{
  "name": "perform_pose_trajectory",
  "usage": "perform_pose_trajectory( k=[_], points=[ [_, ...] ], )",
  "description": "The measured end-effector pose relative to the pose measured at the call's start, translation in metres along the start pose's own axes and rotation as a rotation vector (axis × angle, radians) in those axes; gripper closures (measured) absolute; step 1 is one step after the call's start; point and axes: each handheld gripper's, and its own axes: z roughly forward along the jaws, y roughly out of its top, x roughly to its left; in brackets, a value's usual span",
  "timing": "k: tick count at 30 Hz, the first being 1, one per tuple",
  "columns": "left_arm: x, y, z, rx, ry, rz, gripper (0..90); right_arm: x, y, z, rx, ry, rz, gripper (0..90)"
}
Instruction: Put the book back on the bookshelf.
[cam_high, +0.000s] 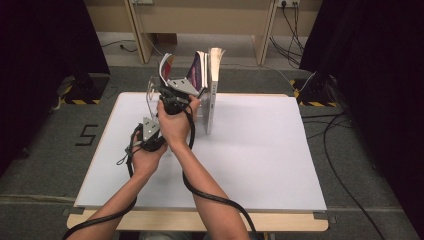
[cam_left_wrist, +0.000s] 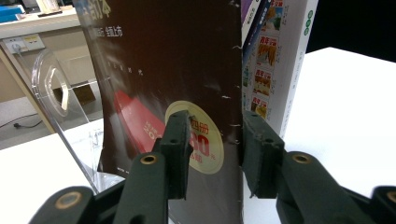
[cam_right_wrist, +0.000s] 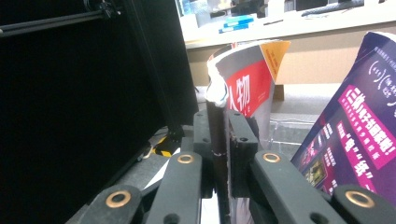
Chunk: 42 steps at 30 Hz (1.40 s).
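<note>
The lower edge of the dark magazine (cam_left_wrist: 163, 79) is cut off by the bottom of the left gripper view, and its top by the upper edge. Behind the dark magazine, much of the clear acrylic stand (cam_left_wrist: 51, 88) is hidden, and the covers of the books (cam_left_wrist: 268, 70) to its right are seen only as a narrow strip. In the high view, the left gripper (cam_high: 150, 131) and right gripper (cam_high: 176, 92) are largely covered by the hands, so their jaws cannot be made out there. The print on the magazine covers is too small to be read.
</note>
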Motion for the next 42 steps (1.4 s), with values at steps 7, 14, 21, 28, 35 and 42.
perform_pose_trajectory(
  k=[7, 14, 21, 28, 35, 42],
  points=[
    [0.002, -0.002, -0.002, 0.005, 0.024, -0.018, 69.6, -0.001, 0.001, 0.001, 0.014, 0.006, -0.006, 84.3],
    [0.003, -0.004, -0.004, 0.009, 0.059, -0.031, 73.1, 0.002, 0.001, 0.002, 0.024, 0.007, -0.012, 84.8],
    [0.004, -0.006, -0.007, 0.000, 0.083, -0.033, 77.9, 0.004, 0.001, 0.004, 0.030, 0.009, -0.024, 83.5],
    [0.007, -0.008, -0.010, -0.011, 0.099, -0.037, 80.9, 0.007, 0.003, 0.006, 0.041, 0.014, -0.034, 81.7],
    [0.012, -0.010, -0.014, -0.016, 0.111, -0.069, 85.7, 0.013, 0.004, 0.009, 0.057, 0.033, -0.049, 76.0],
    [0.017, -0.010, -0.016, -0.028, 0.112, -0.129, 86.9, 0.016, 0.006, 0.010, 0.078, 0.083, -0.071, 63.2]
  ],
)
